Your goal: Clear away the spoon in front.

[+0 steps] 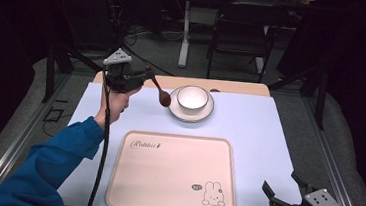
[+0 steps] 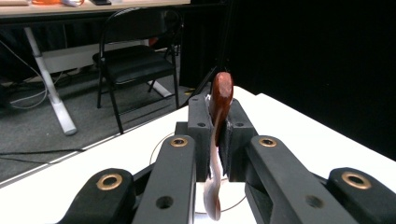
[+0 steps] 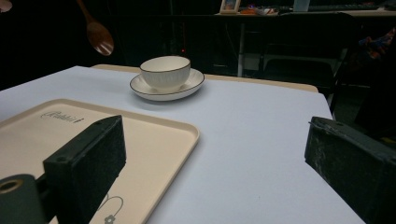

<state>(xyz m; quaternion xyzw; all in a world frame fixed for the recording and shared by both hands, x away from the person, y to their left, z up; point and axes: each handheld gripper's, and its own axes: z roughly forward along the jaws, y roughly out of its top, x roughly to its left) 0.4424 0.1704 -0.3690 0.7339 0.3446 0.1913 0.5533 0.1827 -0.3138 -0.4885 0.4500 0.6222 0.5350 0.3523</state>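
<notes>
My left gripper (image 1: 149, 74) is raised above the table's far left and is shut on the handle of a brown wooden spoon (image 1: 161, 93), whose bowl hangs down just left of the white bowl (image 1: 192, 98). The white bowl sits on a white saucer (image 1: 207, 112). In the left gripper view the spoon (image 2: 219, 100) stands pinched between the two black jaws of the left gripper (image 2: 215, 135). In the right gripper view the spoon (image 3: 98, 35) hangs in the air left of the bowl (image 3: 165, 72). My right gripper (image 1: 280, 189) rests open at the near right corner, nothing between its jaws.
A cream tray (image 1: 174, 175) with a rabbit print lies at the table's near middle, its rim (image 3: 189, 132) beside the right gripper's jaws. A black folding chair (image 1: 242, 33) and a desk leg (image 1: 185, 33) stand beyond the far edge.
</notes>
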